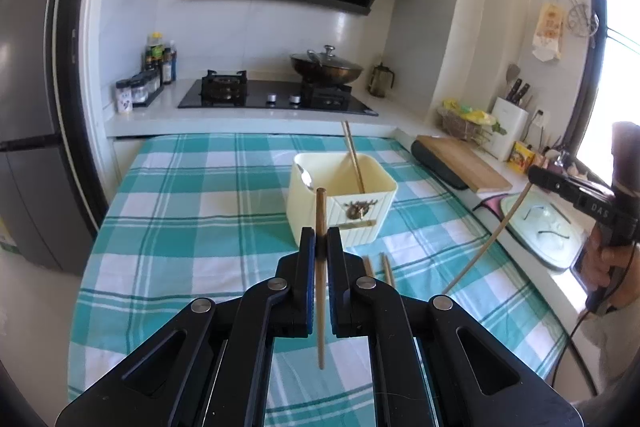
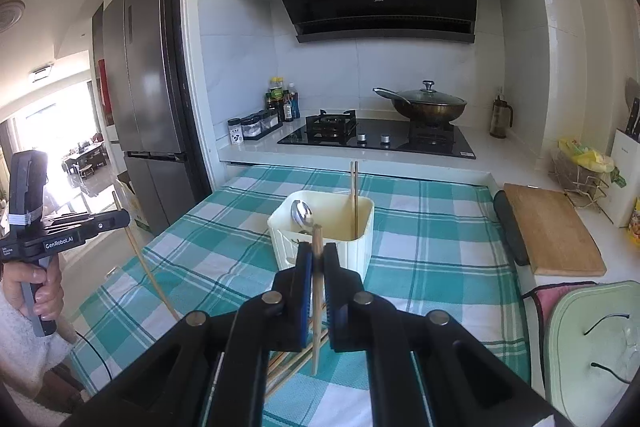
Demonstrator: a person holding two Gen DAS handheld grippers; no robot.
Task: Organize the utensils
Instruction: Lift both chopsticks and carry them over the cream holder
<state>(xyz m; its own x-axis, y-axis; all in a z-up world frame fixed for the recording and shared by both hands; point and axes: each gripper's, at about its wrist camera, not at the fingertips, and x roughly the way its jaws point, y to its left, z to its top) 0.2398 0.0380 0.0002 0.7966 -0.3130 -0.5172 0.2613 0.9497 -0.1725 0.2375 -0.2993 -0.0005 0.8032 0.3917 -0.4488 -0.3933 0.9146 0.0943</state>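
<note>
Left wrist: my left tongs (image 1: 321, 239) clenched on a chopstick (image 1: 320, 267), upright, above the checkered tabletop (image 1: 180, 195). Cream holder (image 1: 344, 205) just ahead, spoon (image 1: 306, 177) and one chopstick inside; two loose chopsticks (image 1: 378, 269) lie near it. Right wrist: my right tongs (image 2: 317, 255) grasping another chopstick (image 2: 316, 299), holder (image 2: 320, 223) ahead, loose sticks beneath.

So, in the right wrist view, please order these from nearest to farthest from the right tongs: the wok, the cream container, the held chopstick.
1. Held chopstick, clamped between the right tongs.
2. Cream container, just ahead on the checked cloth.
3. Wok, far back on the stove's right burner.
</note>
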